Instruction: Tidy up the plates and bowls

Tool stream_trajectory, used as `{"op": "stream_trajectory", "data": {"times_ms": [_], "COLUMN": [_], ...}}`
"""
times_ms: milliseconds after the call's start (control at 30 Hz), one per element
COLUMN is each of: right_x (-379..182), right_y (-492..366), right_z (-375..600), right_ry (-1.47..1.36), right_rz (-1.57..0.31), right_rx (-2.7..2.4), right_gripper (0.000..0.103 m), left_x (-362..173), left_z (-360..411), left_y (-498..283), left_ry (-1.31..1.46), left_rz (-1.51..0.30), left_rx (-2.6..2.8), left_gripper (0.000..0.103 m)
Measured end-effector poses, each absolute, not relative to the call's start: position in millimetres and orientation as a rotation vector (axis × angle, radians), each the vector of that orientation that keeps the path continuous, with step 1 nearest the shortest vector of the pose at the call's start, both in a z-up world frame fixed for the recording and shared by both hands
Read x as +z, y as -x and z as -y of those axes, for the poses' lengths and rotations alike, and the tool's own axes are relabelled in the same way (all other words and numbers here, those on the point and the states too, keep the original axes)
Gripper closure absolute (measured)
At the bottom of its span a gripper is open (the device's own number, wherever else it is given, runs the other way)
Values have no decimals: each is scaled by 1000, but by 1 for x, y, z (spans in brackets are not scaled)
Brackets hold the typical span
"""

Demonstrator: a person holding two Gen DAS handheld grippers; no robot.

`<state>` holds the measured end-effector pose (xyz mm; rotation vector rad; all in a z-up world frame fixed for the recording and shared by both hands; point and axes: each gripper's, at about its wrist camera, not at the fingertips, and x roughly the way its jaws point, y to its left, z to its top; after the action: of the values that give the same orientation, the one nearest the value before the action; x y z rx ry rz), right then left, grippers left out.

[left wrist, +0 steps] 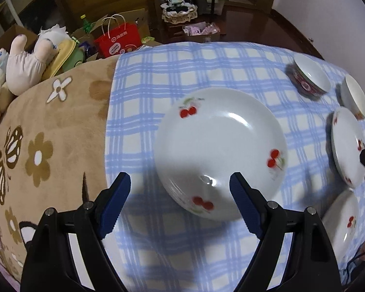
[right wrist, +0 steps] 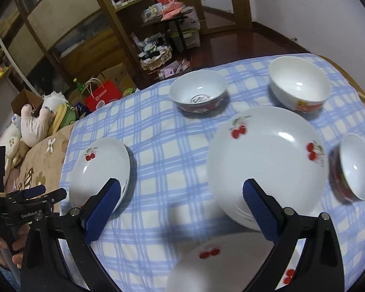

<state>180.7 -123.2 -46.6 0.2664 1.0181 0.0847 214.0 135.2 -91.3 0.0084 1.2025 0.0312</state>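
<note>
We see a cherry-print plate (left wrist: 221, 150) resting on the blue checked cloth (left wrist: 158, 77) mid-bed, our left hand-held gripper (left wrist: 180, 206) open just before its near rim, where a shallow pinch could tip it; our right hand-held gripper (right wrist: 180, 209) is open too.

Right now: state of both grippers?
left gripper: open, holding nothing, above the cherry plate stack.
right gripper: open, holding nothing, over the checked cloth.

"GenRobot.AI" on the left gripper (right wrist: 34, 192) body (white lettering), red paper bag (left wrist: 118, 40) print unreadable
</note>
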Motion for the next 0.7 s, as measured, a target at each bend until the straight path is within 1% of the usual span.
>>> {"op": "stream_trajectory", "data": {"times_ms": [333,467,700], "right_x": [-74,-85,-101], "right_y": [-212,-222,-240], "right_z": [83,70,47], "right_ry": [-221,-216,-210], "right_rz": [-1060,-1079,-1130], "right_rx": [102,115,169], "right_gripper": [0,0,0], "left_x": [-125,-141,-154], "left_z": [-168,-181,-196], "left_y": [-241,-249,-259], "left_ry": [69,117,203], "left_rz": [-1241,-1269,-1292], "left_rx": [51,59,66], "left_gripper": [21,23,23]}}
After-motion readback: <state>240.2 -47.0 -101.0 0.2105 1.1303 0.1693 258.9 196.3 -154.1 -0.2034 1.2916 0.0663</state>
